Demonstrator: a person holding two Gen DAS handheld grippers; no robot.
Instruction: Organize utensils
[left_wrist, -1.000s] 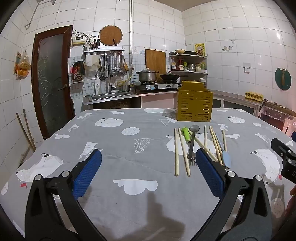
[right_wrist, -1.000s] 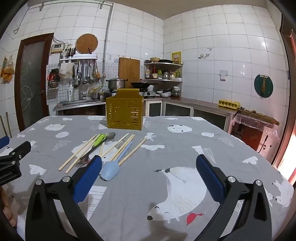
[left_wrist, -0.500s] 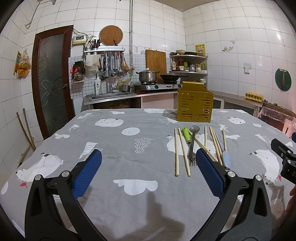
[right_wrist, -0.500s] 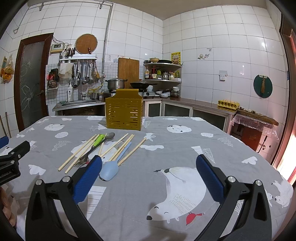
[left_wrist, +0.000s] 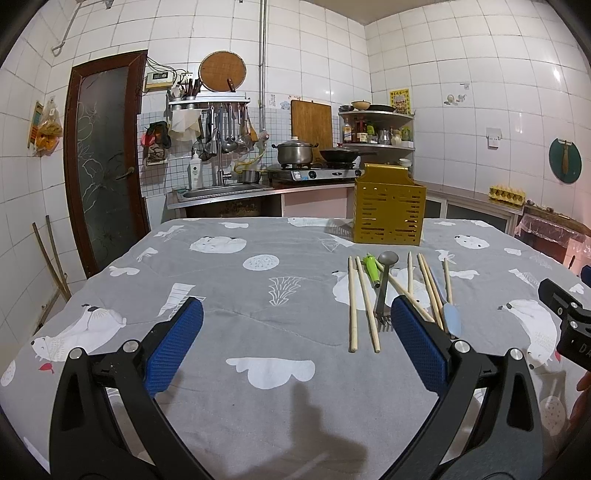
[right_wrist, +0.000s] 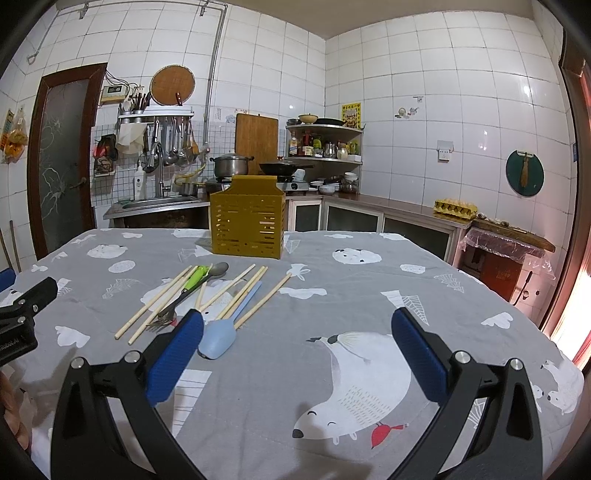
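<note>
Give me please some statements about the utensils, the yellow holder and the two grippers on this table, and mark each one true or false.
1. The left gripper is open and holds nothing. True.
2. The chopsticks stand inside the yellow holder. False: they lie flat on the tablecloth, in front of the holder.
3. The blue spatula lies with its blade toward the grippers. True.
4. The right gripper is shut on the fork. False: it is open and empty; the fork lies on the cloth.
5. The yellow holder has fallen on its side. False: it stands upright.
</note>
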